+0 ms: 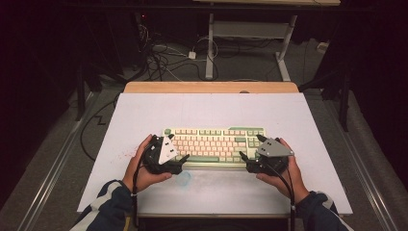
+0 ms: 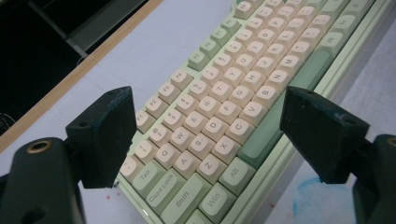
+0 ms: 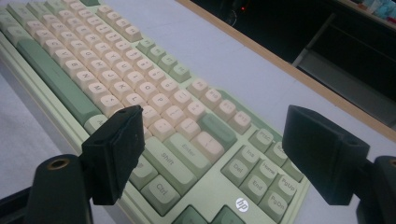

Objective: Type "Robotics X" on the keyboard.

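Keyboard on white table, dark room

The keyboard bears an "hp" logo; keys read Shift, Enter, Ctrl.

one keyboard, two hand-held grippers, left, right

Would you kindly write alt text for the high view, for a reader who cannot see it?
A pale green keyboard with cream keys lies on a white table top, seen from above. A person's hands hold black tongs at either end: the left tongs at its left end, the right tongs at its right, both open. Dark floor and cables lie beyond.
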`<state>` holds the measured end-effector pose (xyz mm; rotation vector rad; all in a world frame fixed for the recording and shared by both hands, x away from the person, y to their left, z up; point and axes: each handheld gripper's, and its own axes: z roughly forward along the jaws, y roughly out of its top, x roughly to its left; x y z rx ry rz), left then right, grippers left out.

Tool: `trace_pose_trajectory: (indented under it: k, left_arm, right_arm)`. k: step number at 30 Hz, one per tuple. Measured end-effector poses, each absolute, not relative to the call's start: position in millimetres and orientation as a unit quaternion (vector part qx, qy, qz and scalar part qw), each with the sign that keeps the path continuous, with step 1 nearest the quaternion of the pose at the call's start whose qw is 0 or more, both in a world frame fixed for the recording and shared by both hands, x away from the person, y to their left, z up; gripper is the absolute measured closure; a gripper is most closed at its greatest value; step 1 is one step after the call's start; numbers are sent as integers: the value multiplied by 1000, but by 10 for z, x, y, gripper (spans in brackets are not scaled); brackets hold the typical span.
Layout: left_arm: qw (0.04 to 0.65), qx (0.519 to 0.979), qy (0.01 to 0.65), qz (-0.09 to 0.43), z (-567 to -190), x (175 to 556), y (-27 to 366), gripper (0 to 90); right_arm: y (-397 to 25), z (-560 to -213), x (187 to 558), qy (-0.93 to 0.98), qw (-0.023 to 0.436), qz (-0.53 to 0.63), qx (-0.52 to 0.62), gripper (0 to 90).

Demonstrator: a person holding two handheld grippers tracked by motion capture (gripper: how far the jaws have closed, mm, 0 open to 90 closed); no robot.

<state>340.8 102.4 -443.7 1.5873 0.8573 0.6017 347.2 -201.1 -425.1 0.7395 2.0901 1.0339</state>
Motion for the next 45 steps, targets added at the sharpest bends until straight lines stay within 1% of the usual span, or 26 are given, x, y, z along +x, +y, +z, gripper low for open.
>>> trace_pose_trajectory:
  k: [25, 45]
  left_arm:
    - [570, 682, 377, 260, -4473, 3277, 1202, 175]
    - [564, 681, 383, 267, -4524, 3233, 1299, 175]
  right_arm:
    - [-2166, -4207, 3293, 800, 357, 390, 285, 216]
    - [-2206, -4207, 3252, 802, 374, 372, 280, 215]
